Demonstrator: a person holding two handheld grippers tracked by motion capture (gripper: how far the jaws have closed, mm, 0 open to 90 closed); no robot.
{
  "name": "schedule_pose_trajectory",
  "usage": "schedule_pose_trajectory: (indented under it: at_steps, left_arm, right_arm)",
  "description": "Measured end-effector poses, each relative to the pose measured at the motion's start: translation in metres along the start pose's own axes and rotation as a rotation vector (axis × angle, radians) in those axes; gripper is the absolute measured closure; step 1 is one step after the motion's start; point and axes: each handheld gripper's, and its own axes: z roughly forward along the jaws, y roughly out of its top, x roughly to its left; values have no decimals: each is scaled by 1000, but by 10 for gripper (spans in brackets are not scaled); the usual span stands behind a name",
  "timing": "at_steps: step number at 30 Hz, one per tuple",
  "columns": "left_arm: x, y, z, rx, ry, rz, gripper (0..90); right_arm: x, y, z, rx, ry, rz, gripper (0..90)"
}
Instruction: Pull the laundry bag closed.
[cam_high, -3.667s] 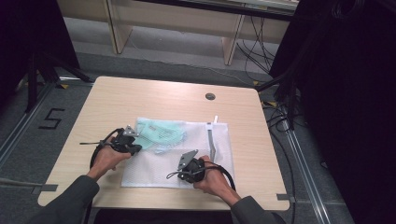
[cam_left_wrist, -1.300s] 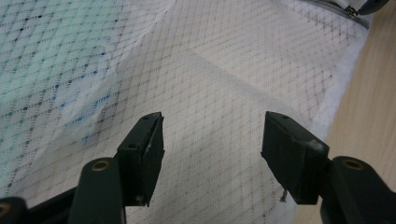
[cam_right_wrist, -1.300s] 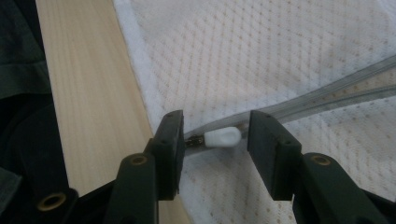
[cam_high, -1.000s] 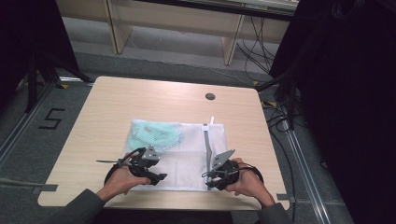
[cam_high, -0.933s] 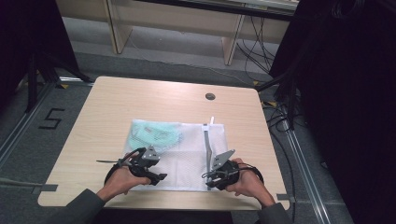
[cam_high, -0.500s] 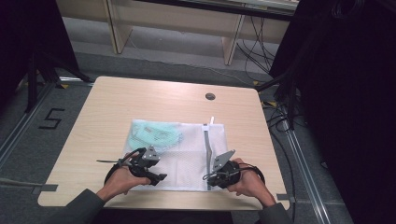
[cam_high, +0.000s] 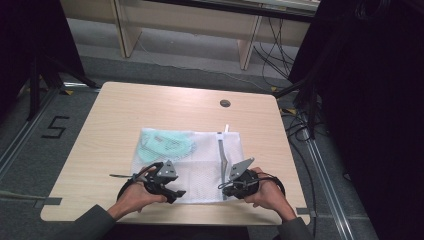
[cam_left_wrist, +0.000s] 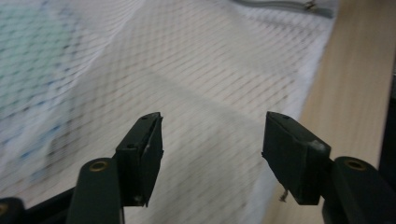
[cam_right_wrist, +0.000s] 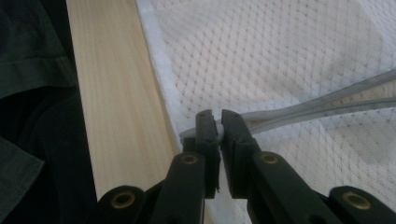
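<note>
- While the white mesh laundry bag (cam_high: 192, 162) lies flat on the pale wooden surface (cam_high: 115, 115), the high view has both hands at its near edge, where 3.7 s ago they sat farther up the bag. A mint-green cloth (cam_high: 167, 145) shows through the mesh at the bag's far left. The left gripper (cam_high: 172, 190) sits over the near-left part; the right gripper (cam_high: 226, 189) is at the near end of the grey zipper strip (cam_high: 221, 155).
- Left gripper view: the left gripper (cam_left_wrist: 212, 149) stands open just above the mesh, with nothing pinched. Its jaws have just been closing a little; mesh lies under the gap, and the pads do not press on it.
- Right gripper view: the right gripper (cam_right_wrist: 218, 128) is clamped on the bag's white bound edge, where the grey zipper strip (cam_right_wrist: 327, 105) meets it. Its jaws have just been closing, with that hem between them.
- Judgement: the right side now has a hold by the zipper's end; the left has yet to take its grip, likely the next step toward opening or lifting the bag.
</note>
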Motion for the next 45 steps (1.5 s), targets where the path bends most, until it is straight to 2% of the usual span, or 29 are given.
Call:
schedule_pose_trajectory:
  at_steps: [2,8,12,14,18,21,22,23,24,27,29,31,33,35,37,39,40,41,42,43,44,45]
  left_arm:
    - [-8,2,6,-2,-21,30,394]
    - [-28,9,27,-52,-84,58,421]
    - [-39,11,38,-72,-108,76,436]
    - [-43,12,43,-75,-107,101,447]
    - [-50,16,49,-127,-97,112,463]
    - [-53,19,51,-143,-86,139,516]
    - [-54,20,53,-142,-84,148,529]
    - [-54,21,54,-144,-87,150,544]
    - [-54,22,55,-137,-80,167,548]
    - [-57,22,60,-142,-78,173,555]
    - [-57,22,63,-126,-71,203,570]
    - [-57,23,65,-132,-66,204,602]
    - [-56,23,66,-121,-71,214,647]
    - [-56,23,66,-125,-79,213,736]
    - [-56,23,66,-134,-64,224,816]
    - [-55,24,65,-134,-64,245,878]
    - [-55,24,64,-123,-65,258,883]
    - [-56,25,64,-117,-65,277,886]
    - [-56,25,64,-111,-63,290,887]
    - [-57,26,64,-121,-66,306,887]
    - [-58,25,64,-112,-62,303,887]
    - [-58,25,64,-106,-64,314,888]
  right_arm:
    - [0,2,-2,-6,-9,-1,866]
    - [0,4,-6,-17,-12,-8,867]
    - [-1,6,-8,-30,-7,0,866]
    - [-1,7,-8,-32,-9,3,866]
    - [-1,8,-9,-36,-7,9,866]
    - [0,9,-10,-41,-2,6,866]
    - [0,9,-10,-40,0,10,866]
    - [-2,9,-9,-45,2,-13,866]
    - [-2,9,-9,-42,3,-8,866]
    - [-2,9,-8,-43,6,-9,866]
    - [0,10,-9,-39,1,21,866]
    - [0,10,-9,-40,7,7,866]
    - [-1,10,-9,-43,3,3,866]
    - [0,10,-9,-37,8,13,866]
    - [0,9,-9,-37,8,14,866]
    - [-2,9,-9,-40,1,-10,866]
    - [-3,9,-8,-44,4,-20,866]
    - [-2,9,-8,-37,7,-1,866]
    - [-3,9,-8,-38,3,-11,866]
    - [-3,8,-7,-34,3,-12,866]
    - [-3,8,-7,-27,-3,5,866]
    - [-3,8,-6,-25,-2,3,866]
